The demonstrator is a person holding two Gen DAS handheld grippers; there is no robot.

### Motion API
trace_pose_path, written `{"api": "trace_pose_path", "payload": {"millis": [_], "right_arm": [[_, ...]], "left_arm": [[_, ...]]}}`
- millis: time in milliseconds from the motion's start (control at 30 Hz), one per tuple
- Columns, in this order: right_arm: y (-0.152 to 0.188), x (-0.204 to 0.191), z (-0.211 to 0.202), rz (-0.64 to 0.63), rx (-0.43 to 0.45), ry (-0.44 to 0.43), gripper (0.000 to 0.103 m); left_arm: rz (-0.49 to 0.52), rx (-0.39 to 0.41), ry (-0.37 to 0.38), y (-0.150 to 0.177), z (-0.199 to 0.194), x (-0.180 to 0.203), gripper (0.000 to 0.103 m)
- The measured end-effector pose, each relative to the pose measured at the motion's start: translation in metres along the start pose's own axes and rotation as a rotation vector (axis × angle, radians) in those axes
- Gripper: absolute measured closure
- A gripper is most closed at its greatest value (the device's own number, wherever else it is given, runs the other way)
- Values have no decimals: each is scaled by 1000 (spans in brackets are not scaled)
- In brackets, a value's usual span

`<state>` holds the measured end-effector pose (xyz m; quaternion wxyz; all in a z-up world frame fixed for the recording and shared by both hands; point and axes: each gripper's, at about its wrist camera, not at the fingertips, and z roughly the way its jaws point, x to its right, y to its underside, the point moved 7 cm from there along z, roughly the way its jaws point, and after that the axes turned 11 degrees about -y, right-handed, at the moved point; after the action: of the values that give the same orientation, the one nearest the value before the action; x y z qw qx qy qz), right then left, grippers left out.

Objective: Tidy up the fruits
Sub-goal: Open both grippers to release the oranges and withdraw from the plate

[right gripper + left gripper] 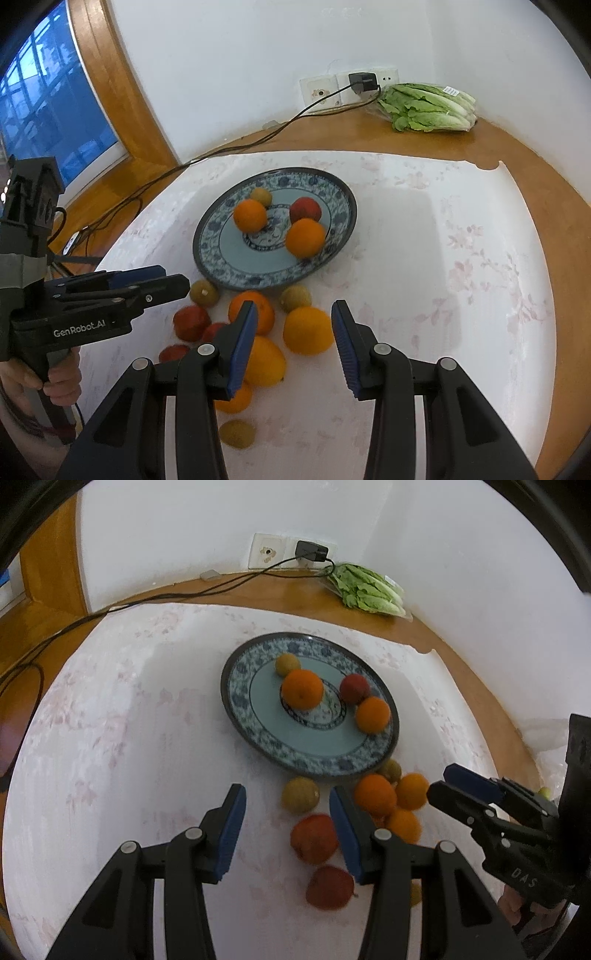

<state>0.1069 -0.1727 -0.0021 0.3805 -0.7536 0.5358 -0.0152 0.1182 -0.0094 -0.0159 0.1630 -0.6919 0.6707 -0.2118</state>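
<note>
On the plate [258, 734]: four fruits in, two oranges [302, 688], a red one, a small green-yellow one. Near side of it, loose pile [384, 797] remains on the cloth. Left gripper [288, 821] and right gripper [294, 334] both released, empty, above the pile. Under half done, I'd say.

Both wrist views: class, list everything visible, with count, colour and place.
plate: one, blue-white patterned, on cloth
plated fruit: four, two orange, one red, one yellow-green
loose fruit: about ten, orange, red, yellow-green, on cloth before plate
lettuce: one bag, green, by wall
charger: one, black, in wall socket
cloth: one, white floral, under plate
left hand-held gripper: one, black, blue pads, open, above loose fruit
right hand-held gripper: one, black, blue pads, open, above loose fruit
</note>
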Motion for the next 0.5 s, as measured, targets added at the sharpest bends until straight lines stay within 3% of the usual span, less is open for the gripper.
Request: {"api": "trace_pose_path", "payload": {"millis": [500], "right_arm": [[37,-20,-19,-11,-44,4,60]], "left_arm": [[53,-11,18,37,-18,8,53]]}}
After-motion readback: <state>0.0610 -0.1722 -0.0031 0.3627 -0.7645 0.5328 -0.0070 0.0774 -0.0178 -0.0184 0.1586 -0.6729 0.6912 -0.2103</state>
